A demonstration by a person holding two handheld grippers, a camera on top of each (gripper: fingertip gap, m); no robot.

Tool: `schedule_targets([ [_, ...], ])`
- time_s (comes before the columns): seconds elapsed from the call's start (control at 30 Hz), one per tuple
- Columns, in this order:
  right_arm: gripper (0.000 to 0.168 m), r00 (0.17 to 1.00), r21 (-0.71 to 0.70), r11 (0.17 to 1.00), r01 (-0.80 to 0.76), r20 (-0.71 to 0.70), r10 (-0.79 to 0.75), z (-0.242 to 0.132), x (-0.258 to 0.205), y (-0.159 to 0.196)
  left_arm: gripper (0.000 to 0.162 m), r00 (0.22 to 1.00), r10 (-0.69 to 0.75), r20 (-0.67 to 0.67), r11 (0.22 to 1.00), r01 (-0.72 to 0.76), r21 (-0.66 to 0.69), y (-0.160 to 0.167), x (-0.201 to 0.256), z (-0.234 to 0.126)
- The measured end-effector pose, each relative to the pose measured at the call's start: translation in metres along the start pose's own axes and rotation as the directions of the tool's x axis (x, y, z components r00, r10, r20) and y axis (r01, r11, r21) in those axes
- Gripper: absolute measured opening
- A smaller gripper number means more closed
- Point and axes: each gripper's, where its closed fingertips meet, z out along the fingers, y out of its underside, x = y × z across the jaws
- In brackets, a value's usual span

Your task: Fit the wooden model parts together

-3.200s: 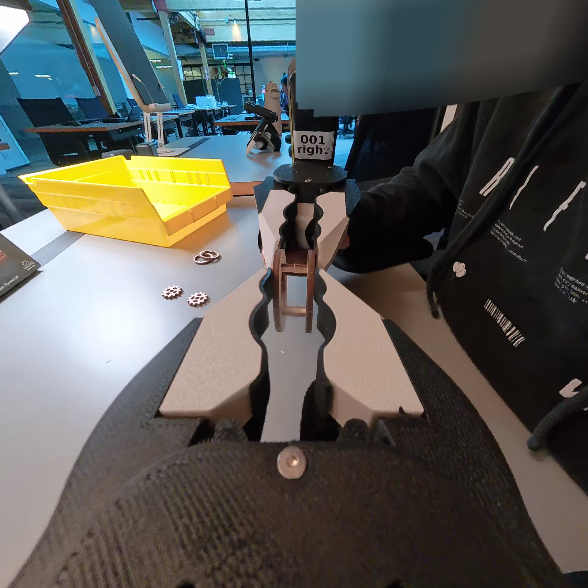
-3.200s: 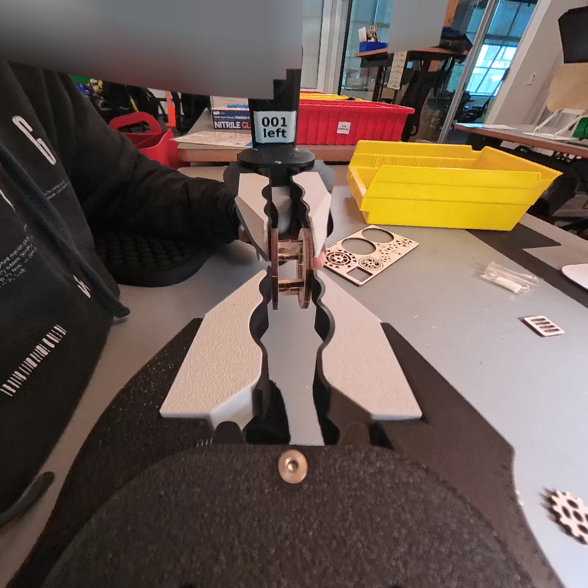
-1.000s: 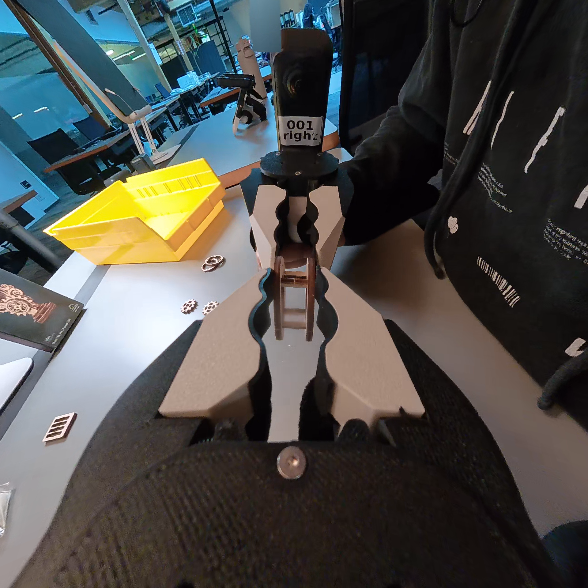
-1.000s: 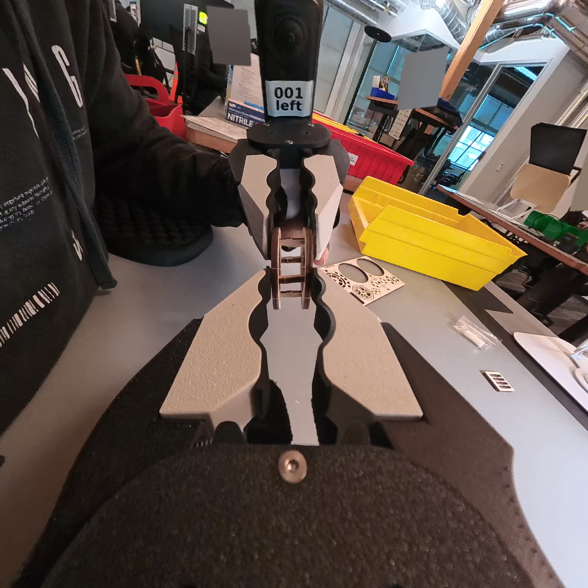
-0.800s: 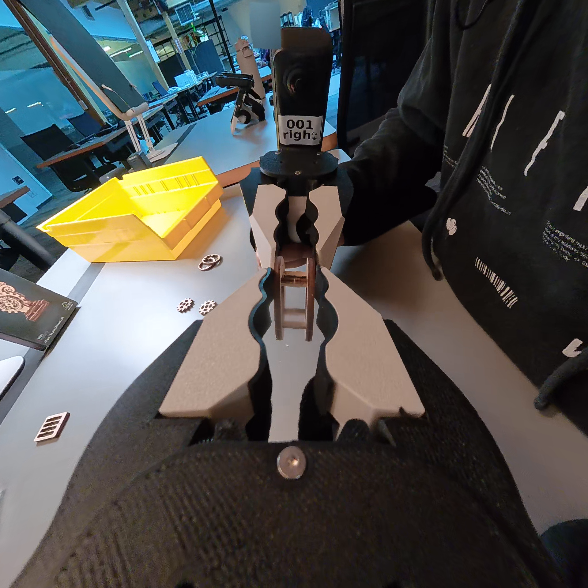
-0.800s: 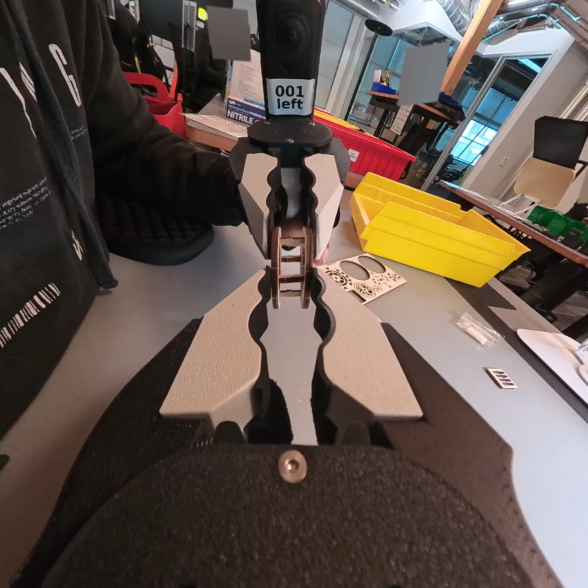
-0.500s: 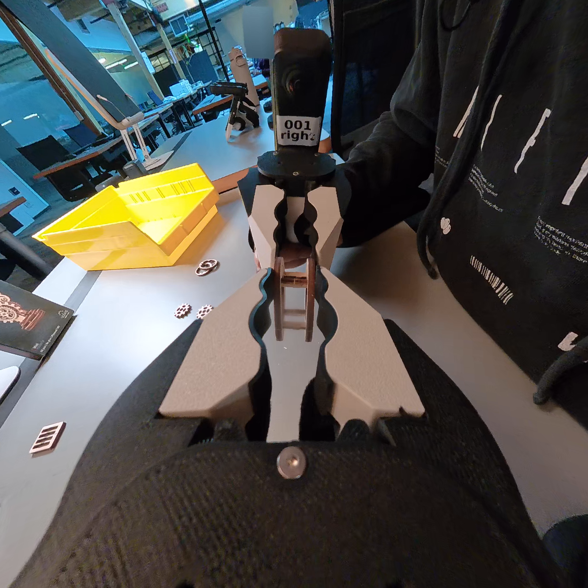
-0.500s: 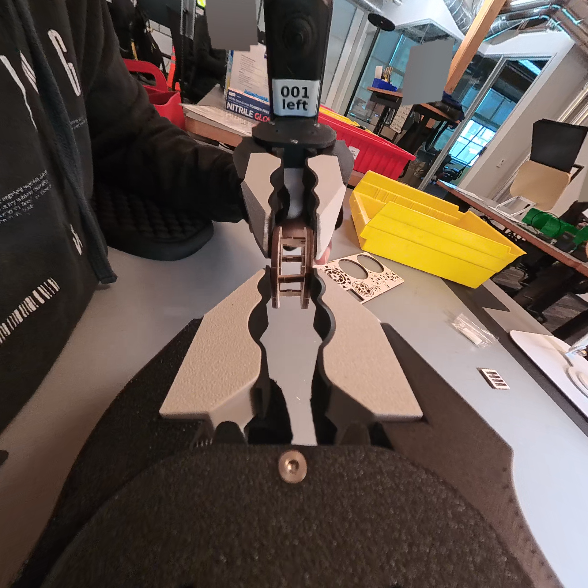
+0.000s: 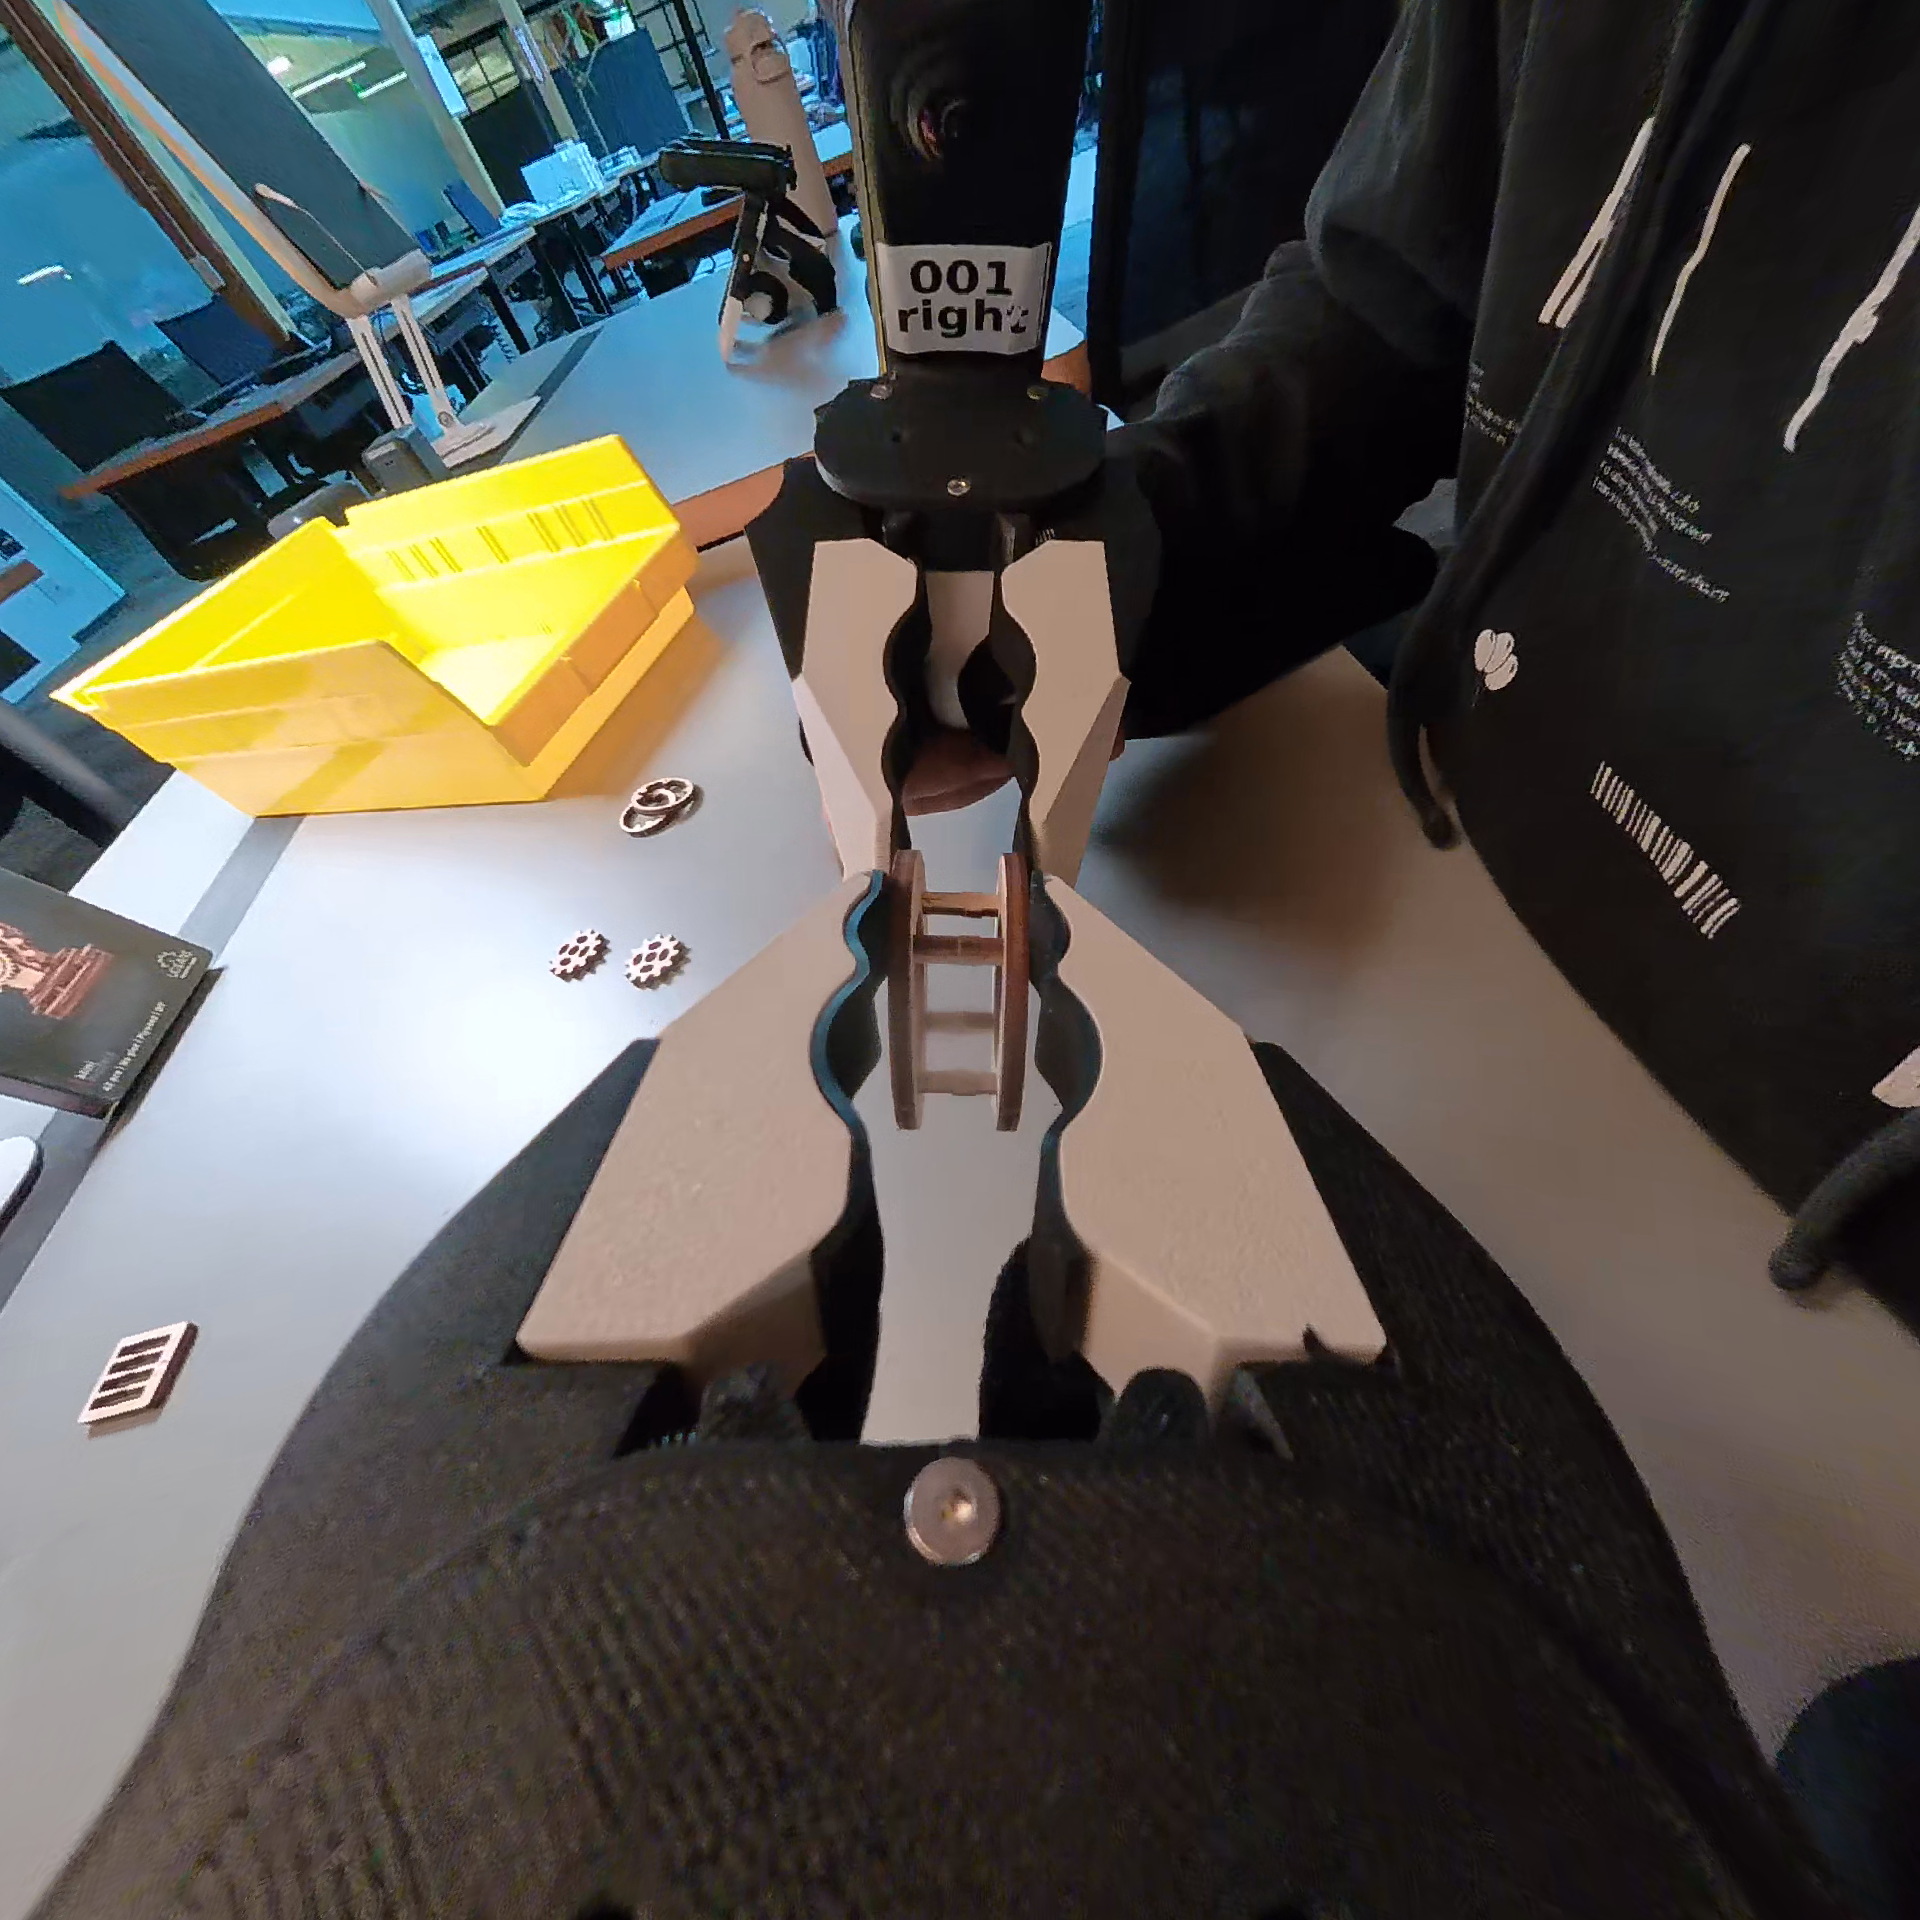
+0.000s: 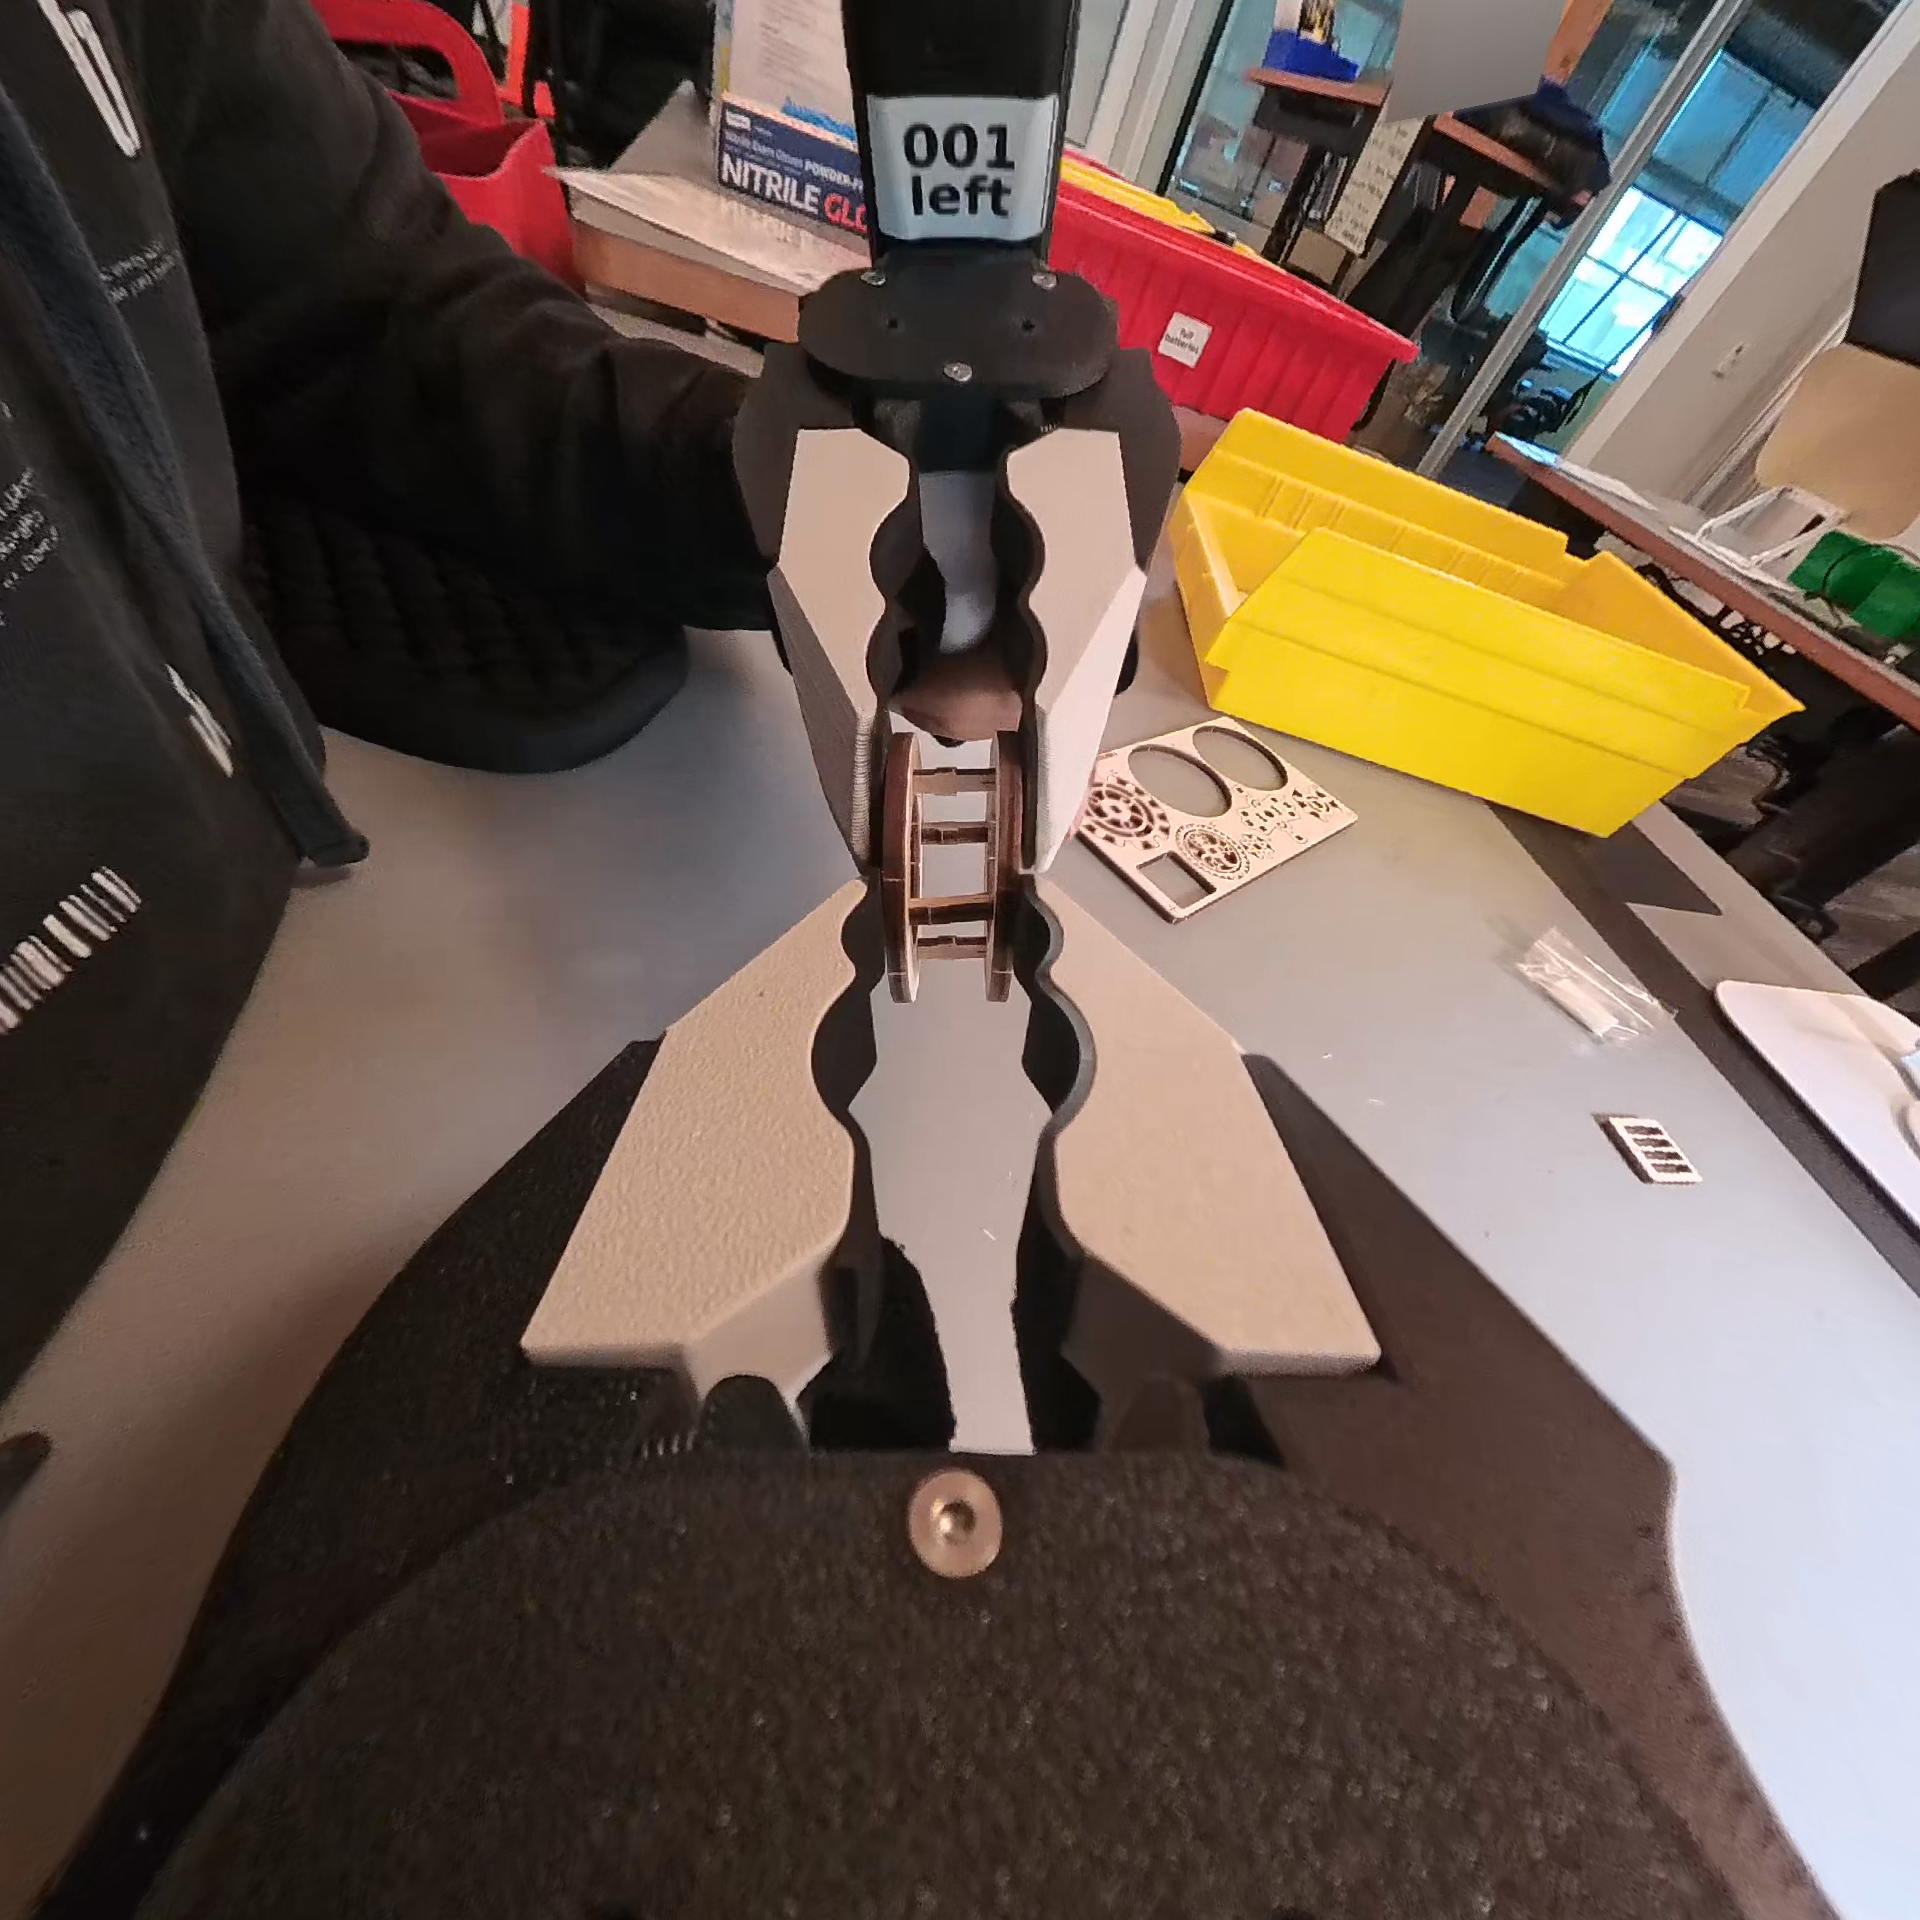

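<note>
Workshop table (image 9: 364, 1039) now sits nearer than seconds ago. Left gripper (image 9: 958, 904) and right gripper (image 10: 951, 914), tip to tip, each stay clamped on the wooden spool (image 9: 958, 1003).

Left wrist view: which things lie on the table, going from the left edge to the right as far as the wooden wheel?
Dark booklet → slotted wooden piece → yellow bin → two small gears → wooden wheel, clamped between both grippers.

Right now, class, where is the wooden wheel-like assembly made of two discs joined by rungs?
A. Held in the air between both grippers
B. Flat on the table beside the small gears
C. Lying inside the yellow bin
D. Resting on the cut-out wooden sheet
A: the wooden assembly sits above the table, gripped from opposite ends by the left gripper and right gripper.
</note>
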Motion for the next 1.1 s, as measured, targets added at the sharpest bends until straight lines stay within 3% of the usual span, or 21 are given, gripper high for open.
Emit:
schedule_targets([
  [0.23, 0.022, 0.999, 0.017, 0.999, -0.042, 0.027, 0.042, 0.001, -0.001, 0.002, 0.025, 0.999, -0.026, -0.019, 1.0, 0.026, 0.005, 0.002, 0.002, 0.001],
  [0.4, 0.032, 0.994, 0.067, 0.992, -0.107, 0.011, 0.107, -0.003, 0.008, -0.003, 0.025, 0.986, -0.164, -0.037, 0.985, 0.166, 0.052, -0.002, -0.004, 0.001],
  [0.6, 0.023, 0.988, 0.091, 0.984, -0.155, 0.043, 0.152, -0.006, 0.008, -0.008, 0.025, 0.953, -0.296, -0.069, 0.948, 0.302, 0.103, -0.007, -0.008, 0.001],
  [0.93, 0.022, 0.947, 0.073, 0.947, -0.312, 0.104, 0.304, -0.005, 0.012, 0.0, 0.025, 0.923, -0.378, -0.071, 0.918, 0.384, 0.101, -0.002, -0.013, 0.004],
  [1.1, 0.026, 0.952, 0.083, 0.95, -0.301, 0.09, 0.294, -0.005, 0.015, 0.001, 0.025, 0.915, -0.4, -0.048, 0.912, 0.402, 0.085, 0.0, -0.017, 0.004],
])
